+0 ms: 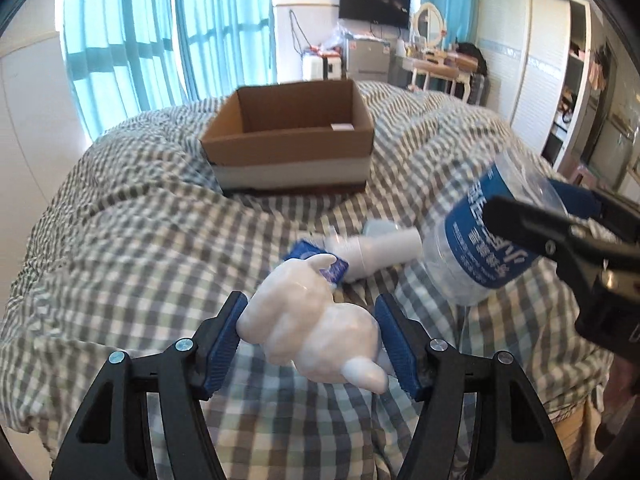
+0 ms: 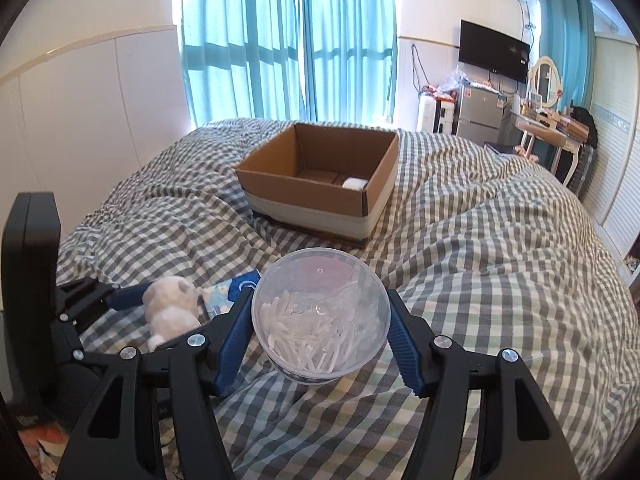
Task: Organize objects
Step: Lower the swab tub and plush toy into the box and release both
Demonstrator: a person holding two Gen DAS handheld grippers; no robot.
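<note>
White and smooth, the little bear toy (image 1: pixel 316 328) is lumpy and round, with small ears and stubby paws. The left gripper (image 1: pixel 312 344) pinches it from both sides. The ridged blue pads (image 1: pixel 224 344) press on its head and its bottom, so the toy lies sideways between the black fingers. In the right wrist view the same toy (image 2: pixel 172 308) looks soft and fuzzy.

The right gripper (image 2: pixel 320 332) squeezes a clear plastic tub (image 2: pixel 320 312). The tub is round like a cup, and it is full of thin white cotton swabs (image 2: pixel 296 340). A blue label with white writing (image 1: pixel 484 236) wraps around its side. The tub lies on its side in the grip, with its clear round end facing the right wrist camera.

Just past the left gripper, on the bed, lie a white tube-shaped bottle (image 1: pixel 380 252) and a small blue packet (image 1: pixel 320 262), close together.

Farther ahead of both grippers sits a brown cardboard box (image 2: pixel 320 184) with its top open. A pale band runs around its lower half. A small white thing (image 2: pixel 355 183) rests in one corner inside.

Everything sits on a puffy, wrinkled blanket (image 2: pixel 500 260) with grey, green and white checks.
</note>
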